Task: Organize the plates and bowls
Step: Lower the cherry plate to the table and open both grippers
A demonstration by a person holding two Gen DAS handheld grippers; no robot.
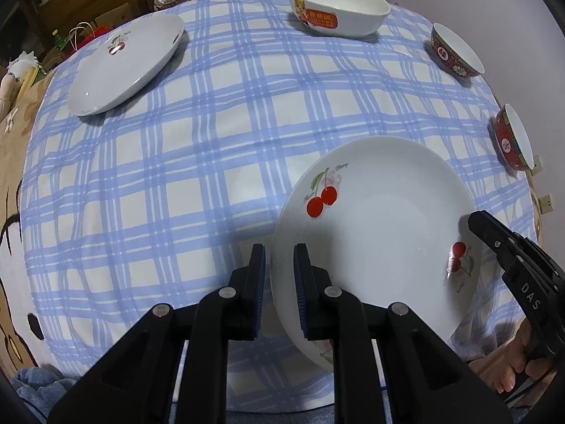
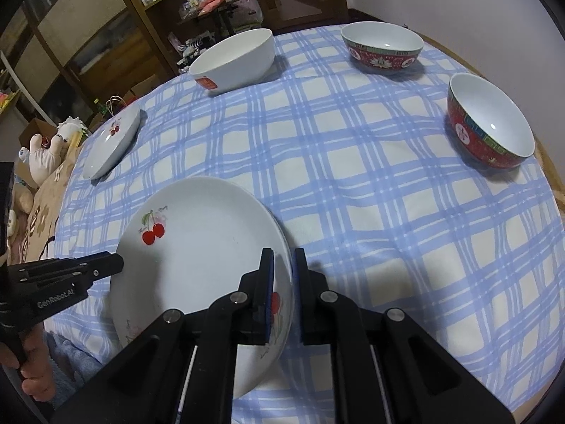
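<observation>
A white cherry-print plate (image 1: 381, 233) (image 2: 204, 258) sits near the front of the blue checked tablecloth. My left gripper (image 1: 279, 286) straddles its left rim, one finger on each side, jaws narrowly apart. My right gripper (image 2: 283, 289) straddles its right rim the same way. Each gripper shows in the other's view: the right gripper (image 1: 494, 240), the left gripper (image 2: 102, 266). A second cherry plate (image 1: 129, 62) (image 2: 113, 139) lies at the far left. A large white bowl (image 1: 339, 7) (image 2: 235, 60) and two red patterned bowls (image 2: 383, 47) (image 2: 489, 122) stand at the back and right.
The round table's cloth (image 1: 212, 162) falls off at the edges all round. Wooden shelves (image 2: 106, 35) and clutter stand behind the table. Soft toys (image 2: 46, 155) lie off its left side.
</observation>
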